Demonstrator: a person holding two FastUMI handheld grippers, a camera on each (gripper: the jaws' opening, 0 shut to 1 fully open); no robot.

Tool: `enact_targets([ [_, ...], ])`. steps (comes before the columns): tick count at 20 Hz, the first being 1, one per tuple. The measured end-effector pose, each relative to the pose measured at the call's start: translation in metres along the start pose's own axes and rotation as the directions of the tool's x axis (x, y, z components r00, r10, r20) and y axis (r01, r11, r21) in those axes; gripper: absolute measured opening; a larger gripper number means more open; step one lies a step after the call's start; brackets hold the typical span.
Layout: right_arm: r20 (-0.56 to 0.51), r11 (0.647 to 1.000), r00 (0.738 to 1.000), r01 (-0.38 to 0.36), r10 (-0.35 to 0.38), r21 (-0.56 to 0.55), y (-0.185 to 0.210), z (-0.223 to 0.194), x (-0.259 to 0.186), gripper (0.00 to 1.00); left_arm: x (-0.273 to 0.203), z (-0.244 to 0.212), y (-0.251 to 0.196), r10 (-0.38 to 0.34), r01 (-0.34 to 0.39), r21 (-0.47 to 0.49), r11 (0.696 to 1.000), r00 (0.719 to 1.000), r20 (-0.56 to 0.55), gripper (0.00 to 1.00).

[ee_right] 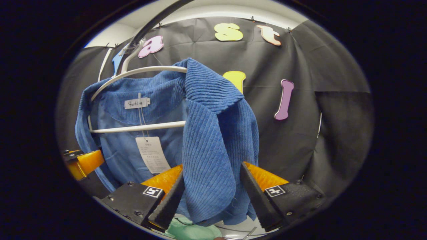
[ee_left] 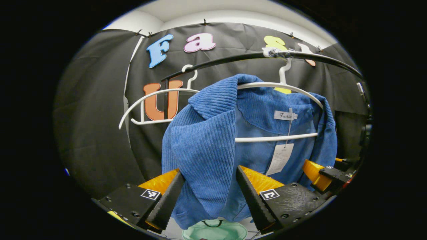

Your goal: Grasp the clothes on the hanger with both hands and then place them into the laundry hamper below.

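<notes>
A blue corduroy jacket (ee_left: 200, 143) hangs on a white hanger (ee_left: 277, 86) from a black rail (ee_left: 233, 59); a paper tag dangles inside it. My left gripper (ee_left: 210, 171) is open, its fingers standing on either side of the jacket's one front panel. My right gripper (ee_right: 212, 170) is open in the same way around the other front panel of the jacket (ee_right: 213, 143). The right gripper's orange finger (ee_left: 313, 171) shows past the jacket in the left gripper view, and the left gripper's orange finger (ee_right: 85, 162) shows in the right gripper view. Below lies a mint-green hamper (ee_left: 213, 230), mostly hidden.
A second, bare white hanger (ee_left: 146, 96) hangs on the rail beside the jacket. The black cloth wall stands close behind. The white hanger (ee_right: 133, 71) curves up to the rail at the upper left of the right gripper view.
</notes>
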State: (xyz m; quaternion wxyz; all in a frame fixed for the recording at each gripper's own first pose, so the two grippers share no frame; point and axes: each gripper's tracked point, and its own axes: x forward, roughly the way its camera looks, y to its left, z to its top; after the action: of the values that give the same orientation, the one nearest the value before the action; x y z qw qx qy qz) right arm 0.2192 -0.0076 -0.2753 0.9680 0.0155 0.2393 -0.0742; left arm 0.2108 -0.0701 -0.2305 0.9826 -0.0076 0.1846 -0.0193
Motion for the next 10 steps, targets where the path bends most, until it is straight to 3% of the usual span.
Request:
enact_targets([
  [1,0.005,1.0,1.0,0.0,0.0,0.007,-0.001,0.0,0.002,0.94,0.007,-0.002,-0.001,-0.001,0.001,-0.005,1.0,1.0,-0.011,0.84],
  [2,0.009,1.0,1.0,-0.002,0.002,0.014,-0.002,0.0,0.005,0.93,0.013,-0.004,0.0,0.004,-0.004,-0.007,1.0,1.0,-0.021,0.91],
  [5,0.004,0.999,1.0,-0.004,0.003,0.046,-0.006,-0.006,0.013,0.79,0.023,-0.01,0.002,0.031,-0.032,-0.013,0.999,0.998,-0.046,0.78],
  [8,0.015,0.996,1.0,0.005,-0.006,0.084,-0.016,-0.008,0.012,0.66,0.024,-0.011,0.009,0.05,-0.05,-0.012,0.999,0.998,-0.045,0.45],
  [9,0.025,0.996,1.0,0.013,-0.015,0.088,-0.019,-0.006,0.012,0.56,0.024,-0.012,0.013,0.06,-0.06,-0.013,0.998,0.997,-0.047,0.34],
  [10,0.038,0.996,0.999,0.017,-0.02,0.087,-0.023,-0.002,0.009,0.51,0.022,-0.012,0.007,0.036,-0.037,-0.016,0.999,0.998,-0.048,0.22],
])
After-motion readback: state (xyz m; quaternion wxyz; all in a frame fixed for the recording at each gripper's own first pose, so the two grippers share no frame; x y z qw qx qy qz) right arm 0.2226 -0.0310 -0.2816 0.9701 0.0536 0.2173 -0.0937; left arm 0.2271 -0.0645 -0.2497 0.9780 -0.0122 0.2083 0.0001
